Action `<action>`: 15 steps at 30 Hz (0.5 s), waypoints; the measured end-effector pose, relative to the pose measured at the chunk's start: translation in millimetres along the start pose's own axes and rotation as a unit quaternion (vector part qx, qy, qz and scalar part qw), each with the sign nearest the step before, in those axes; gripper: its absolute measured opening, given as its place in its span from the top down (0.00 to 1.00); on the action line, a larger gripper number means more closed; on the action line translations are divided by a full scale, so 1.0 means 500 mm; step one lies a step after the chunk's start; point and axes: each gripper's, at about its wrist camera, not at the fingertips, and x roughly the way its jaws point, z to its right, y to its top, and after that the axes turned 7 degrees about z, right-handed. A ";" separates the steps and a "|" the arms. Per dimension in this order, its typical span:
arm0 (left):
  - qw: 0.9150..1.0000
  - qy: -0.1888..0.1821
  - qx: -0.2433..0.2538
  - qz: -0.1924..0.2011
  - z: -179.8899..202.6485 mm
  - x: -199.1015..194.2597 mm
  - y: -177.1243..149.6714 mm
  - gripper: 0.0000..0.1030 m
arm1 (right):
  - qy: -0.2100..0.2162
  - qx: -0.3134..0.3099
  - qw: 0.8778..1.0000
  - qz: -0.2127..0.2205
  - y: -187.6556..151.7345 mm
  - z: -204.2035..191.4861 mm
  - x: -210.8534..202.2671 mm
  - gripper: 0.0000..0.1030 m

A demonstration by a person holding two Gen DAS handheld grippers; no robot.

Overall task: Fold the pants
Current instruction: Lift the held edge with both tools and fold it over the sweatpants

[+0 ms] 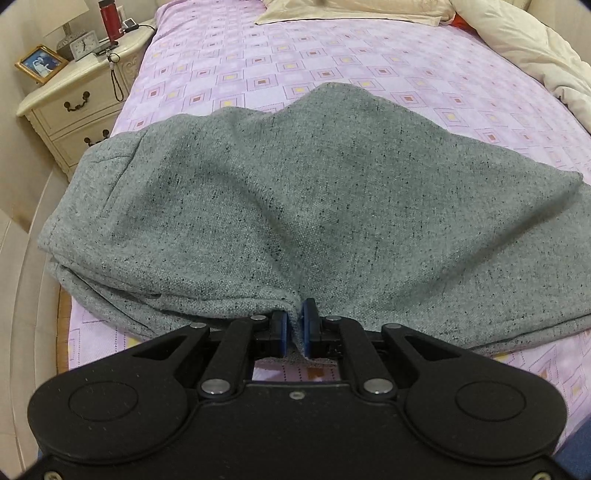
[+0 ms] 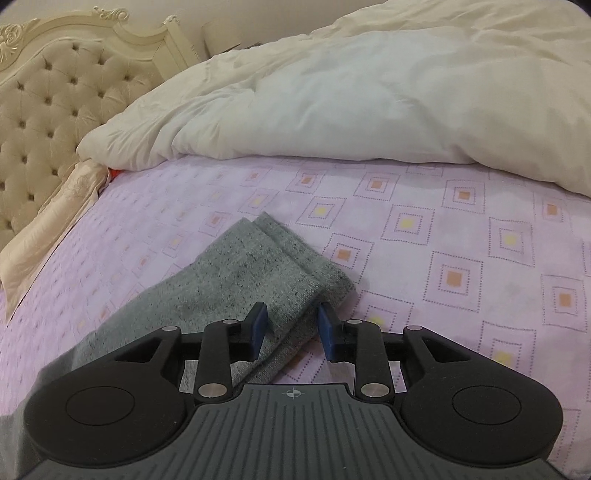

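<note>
Grey flecked pants (image 1: 295,206) lie on the pink patterned bed sheet (image 1: 258,66), with the waist and seat part spread wide in the left wrist view. My left gripper (image 1: 294,325) is shut on the near edge of the pants, with a fold of cloth pinched between its blue pads. In the right wrist view the stacked leg ends (image 2: 273,273) lie on the sheet (image 2: 443,240). My right gripper (image 2: 293,325) is open, its fingers straddling the near edge of the legs without closing on them.
A cream duvet (image 2: 351,92) is bunched across the far side of the bed. A tufted headboard (image 2: 48,110) stands at the left. A bedside table (image 1: 74,99) carries a red bottle (image 1: 110,18), a clock and a photo frame. A pillow (image 1: 332,11) lies at the head.
</note>
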 end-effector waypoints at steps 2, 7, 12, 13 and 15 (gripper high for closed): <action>1.000 0.000 0.000 -0.001 0.003 -0.002 0.000 0.89 | -0.006 -0.021 1.000 0.009 0.005 0.004 -0.018 0.77; 1.000 -0.002 0.000 0.008 0.008 -0.016 0.002 0.90 | -0.011 -0.116 0.990 0.075 0.033 -0.022 -0.082 0.96; 0.999 -0.029 0.002 0.025 0.016 -0.042 0.000 0.82 | -0.071 -0.095 0.993 0.020 0.027 0.024 -0.026 0.96; 0.999 -0.031 0.004 0.016 0.021 -0.034 -0.006 0.82 | -0.076 -0.097 0.992 0.007 0.018 0.029 -0.014 0.95; 1.000 -0.018 0.016 0.008 0.030 -0.020 -0.022 0.82 | -0.076 -0.107 0.991 0.019 0.013 0.028 -0.018 0.94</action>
